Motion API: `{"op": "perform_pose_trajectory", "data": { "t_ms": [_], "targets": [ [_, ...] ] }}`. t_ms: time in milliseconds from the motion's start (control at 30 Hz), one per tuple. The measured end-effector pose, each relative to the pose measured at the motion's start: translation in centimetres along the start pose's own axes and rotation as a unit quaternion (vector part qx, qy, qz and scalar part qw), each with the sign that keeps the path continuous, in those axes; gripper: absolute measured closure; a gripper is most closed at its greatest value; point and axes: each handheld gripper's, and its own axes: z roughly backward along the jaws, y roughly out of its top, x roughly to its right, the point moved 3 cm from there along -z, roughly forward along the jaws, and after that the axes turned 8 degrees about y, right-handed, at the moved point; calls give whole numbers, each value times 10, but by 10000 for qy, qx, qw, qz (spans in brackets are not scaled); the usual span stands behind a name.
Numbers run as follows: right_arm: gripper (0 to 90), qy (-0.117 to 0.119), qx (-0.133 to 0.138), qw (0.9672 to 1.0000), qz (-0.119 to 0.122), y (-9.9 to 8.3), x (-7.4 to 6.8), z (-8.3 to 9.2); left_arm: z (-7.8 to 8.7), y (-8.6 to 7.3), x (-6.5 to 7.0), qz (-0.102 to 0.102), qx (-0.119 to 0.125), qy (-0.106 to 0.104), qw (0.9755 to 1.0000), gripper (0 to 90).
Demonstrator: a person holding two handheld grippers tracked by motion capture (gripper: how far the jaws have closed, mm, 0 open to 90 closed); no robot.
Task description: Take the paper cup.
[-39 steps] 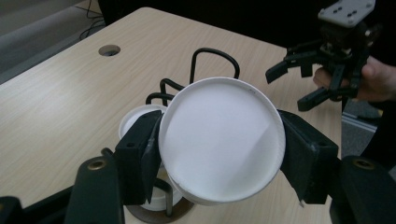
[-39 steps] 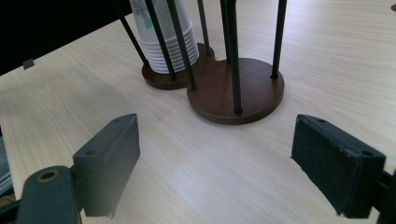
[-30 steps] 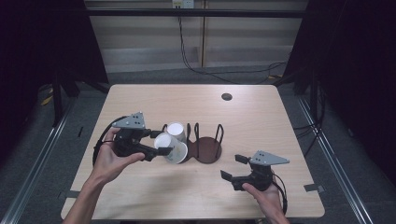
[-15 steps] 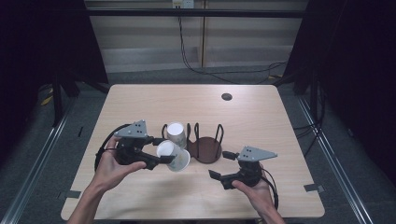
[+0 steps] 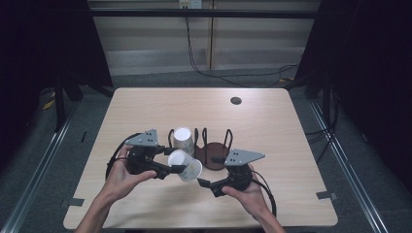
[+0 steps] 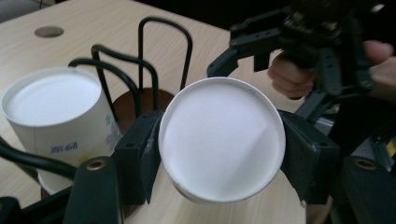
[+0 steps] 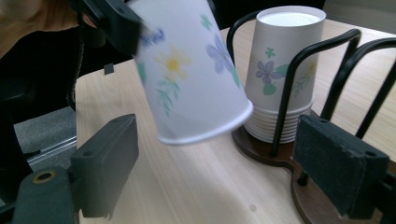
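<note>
My left gripper (image 5: 177, 167) is shut on a white paper cup with a flower print (image 5: 186, 166). The cup is tilted, base towards the gripper and mouth to the right. In the left gripper view both pads press the cup's (image 6: 222, 140) sides. My right gripper (image 5: 208, 171) stands open just right of the cup's mouth, with the rim (image 7: 205, 126) above and between its jaws (image 7: 215, 168) and not touching them. Behind them is a black wire cup rack on a brown base (image 5: 216, 158). In its left bay a stack of upside-down cups (image 5: 183, 138) (image 7: 285, 70) stands.
The wooden table (image 5: 291, 145) has a round hole (image 5: 236, 101) at the back right. The rack's right bay (image 7: 355, 84) holds nothing. Cables run over the floor beyond the far edge. Bare tabletop lies in front of both hands.
The left gripper has carried the cup away from the rack, down and towards the front. The right gripper has slid left up to the cup's mouth.
</note>
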Motion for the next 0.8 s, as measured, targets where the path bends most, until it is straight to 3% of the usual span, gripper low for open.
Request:
{"op": "perform_pose_trajectory", "data": {
  "t_ms": [200, 333, 433, 800],
  "targets": [
    [138, 158, -105, 9998, 5, -7, -3, -10, -9, 3, 4, -89, -74, -120, 9999, 355],
    [137, 141, -61, 9999, 61, -7, -4, -9, -10, 3, 8, -142, -103, -171, 9997, 354],
    [136, 165, 57, 9998, 113, -5, -5, -7, -12, 3, 11, -109, -80, -267, 9996, 354],
    [155, 428, -22, 9990, 91, -12, -6, -13, -21, 6, 20, -110, -124, -461, 9988, 355]
  ]
}}
